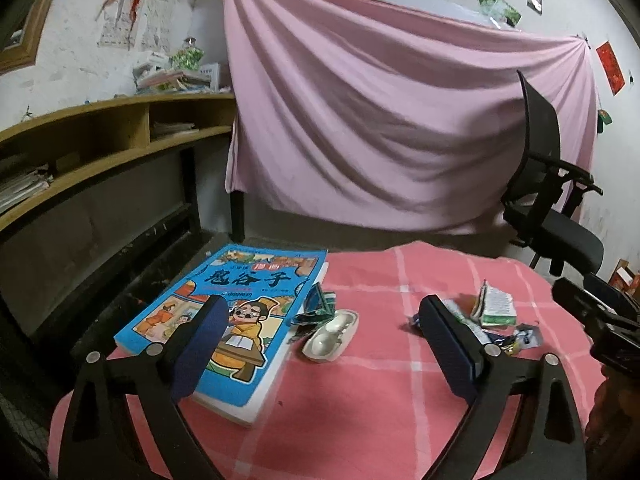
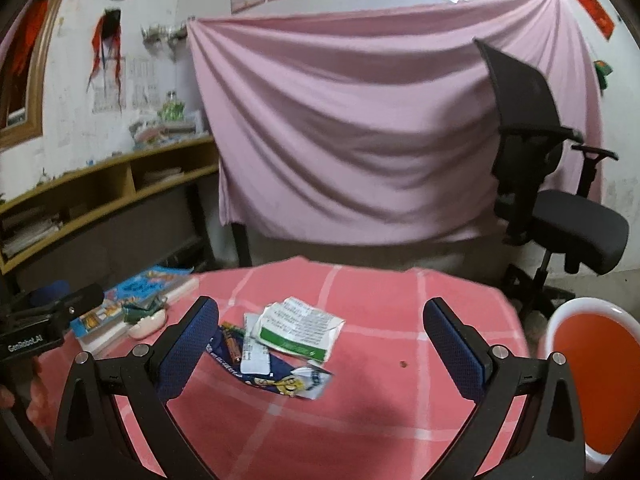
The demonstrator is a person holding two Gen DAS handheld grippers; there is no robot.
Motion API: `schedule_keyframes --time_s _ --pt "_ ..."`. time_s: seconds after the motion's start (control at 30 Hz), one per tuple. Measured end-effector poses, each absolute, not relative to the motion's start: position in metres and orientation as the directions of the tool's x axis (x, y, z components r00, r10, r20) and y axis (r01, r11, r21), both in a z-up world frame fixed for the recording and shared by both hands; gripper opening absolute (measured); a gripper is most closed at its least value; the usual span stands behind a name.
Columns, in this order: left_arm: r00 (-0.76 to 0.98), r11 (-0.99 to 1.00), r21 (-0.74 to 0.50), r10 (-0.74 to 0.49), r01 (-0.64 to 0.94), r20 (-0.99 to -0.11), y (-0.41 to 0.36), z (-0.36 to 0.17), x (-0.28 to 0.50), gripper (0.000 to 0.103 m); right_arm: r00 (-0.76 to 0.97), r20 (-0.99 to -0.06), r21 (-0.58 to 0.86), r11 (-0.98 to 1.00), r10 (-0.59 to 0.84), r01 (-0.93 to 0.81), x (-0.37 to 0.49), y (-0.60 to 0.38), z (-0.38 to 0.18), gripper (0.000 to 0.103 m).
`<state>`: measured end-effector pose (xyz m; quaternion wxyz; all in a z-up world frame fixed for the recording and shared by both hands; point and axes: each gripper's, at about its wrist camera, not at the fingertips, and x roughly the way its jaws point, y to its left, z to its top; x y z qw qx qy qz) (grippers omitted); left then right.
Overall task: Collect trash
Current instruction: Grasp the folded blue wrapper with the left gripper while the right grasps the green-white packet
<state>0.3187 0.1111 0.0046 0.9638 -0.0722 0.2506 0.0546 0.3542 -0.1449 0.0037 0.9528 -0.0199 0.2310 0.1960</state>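
Was a small tabletop (image 2: 360,420) under a pink checked cloth, pink sheet (image 2: 360,128) hung behind, black office chair (image 2: 560,216) far right. White bin with an orange liner (image 2: 588,364) sat just off the right edge, probably where the trash was headed.

On the left half lay a blue comic book (image 1: 240,320), and just right of it a white earbud case (image 1: 330,338), lid open. Not trash, by the look of it. A crumpled green wrapper (image 1: 318,306) was wedged at the book's right edge, touching the case.

Middle-right had the main trash pile (image 2: 280,344): a white-and-green leaflet (image 2: 300,328) on top, a blue snack wrapper (image 2: 280,380) underneath, a small battery (image 2: 232,346) at its left side. Long axis of the blue wrapper ran from near right to far left; battery pointed roughly near to far.

Left gripper (image 1: 320,344) hung over the case area, fingers spread wide, nothing between them. Right gripper (image 2: 320,344) hovered over the pile, fingers spread too, empty.

Looked like the approach step. Best bet for the right: come down across the leaflet's short side, pinch paper only, not the cloth. For the left: go for the green wrapper, stay clear of the case.
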Motion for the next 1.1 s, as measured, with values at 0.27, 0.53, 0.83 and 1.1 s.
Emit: schedule_keyframes --time_s 0.27,0.53,0.83,1.1 --pt "0.808 0.973 -0.195 -0.015 -0.125 -0.589 0.136 -0.012 0.344 0.071 0.754 -0.569 0.025 0.924 0.328 -0.382 0.383 -0.115 -0.011 0.103" --pt "0.756 0.986 -0.151 -0.045 -0.072 -0.653 0.133 -0.024 0.369 0.039 0.719 -0.631 0.025 0.934 0.292 -0.357 0.404 -0.111 -0.019 0.103" --pt "0.72 0.993 -0.104 -0.036 -0.05 -0.693 0.127 -0.032 0.375 0.021 0.652 -0.707 0.043 0.937 0.273 -0.347 0.421 -0.111 -0.032 0.103" --pt "0.729 0.995 -0.084 -0.024 -0.047 -0.685 0.122 -0.031 0.374 0.02 0.586 -0.758 0.096 0.937 0.287 -0.336 0.434 -0.114 -0.043 0.078"
